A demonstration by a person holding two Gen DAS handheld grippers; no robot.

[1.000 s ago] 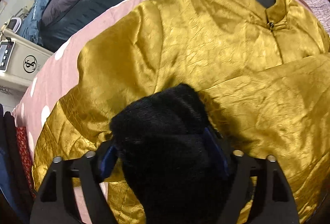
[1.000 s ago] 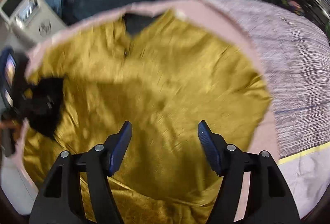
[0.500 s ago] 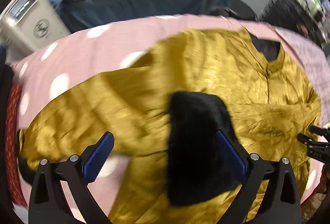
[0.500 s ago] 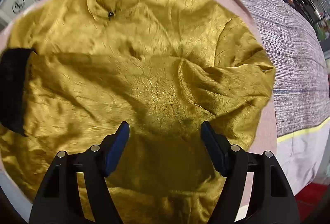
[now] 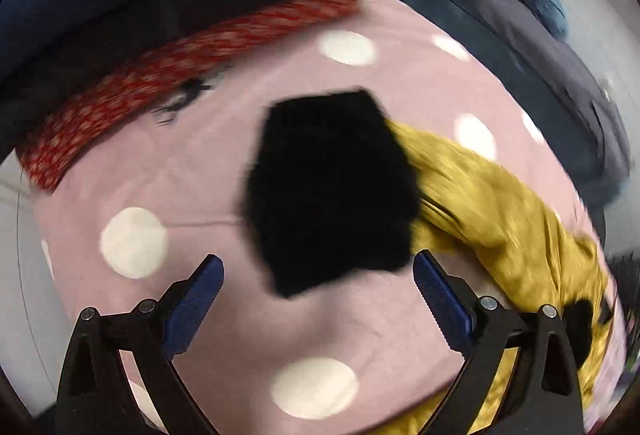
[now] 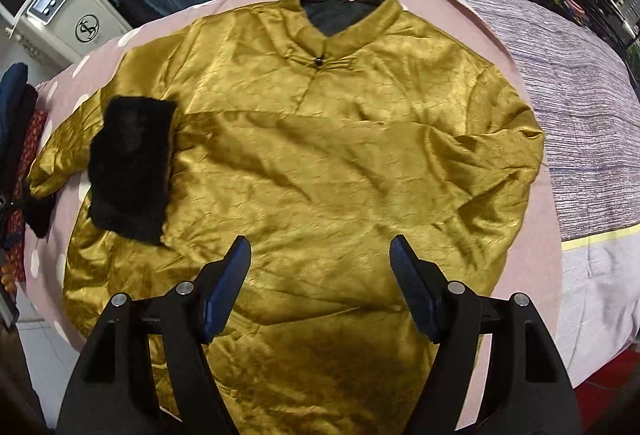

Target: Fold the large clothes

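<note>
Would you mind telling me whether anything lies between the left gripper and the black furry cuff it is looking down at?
Nothing visible does. The black furry cuff of the gold satin jacket lies uncovered on the pink polka-dot sheet, ahead of the left gripper, whose fingers are closing slightly with nothing between them.

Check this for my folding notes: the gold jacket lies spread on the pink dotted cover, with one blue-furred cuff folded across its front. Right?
Not quite. The cuff folded across the front of the gold jacket is black fur, not blue; the right wrist view shows it plainly. The rest stands: the jacket lies spread on the pink dotted cover.
</note>
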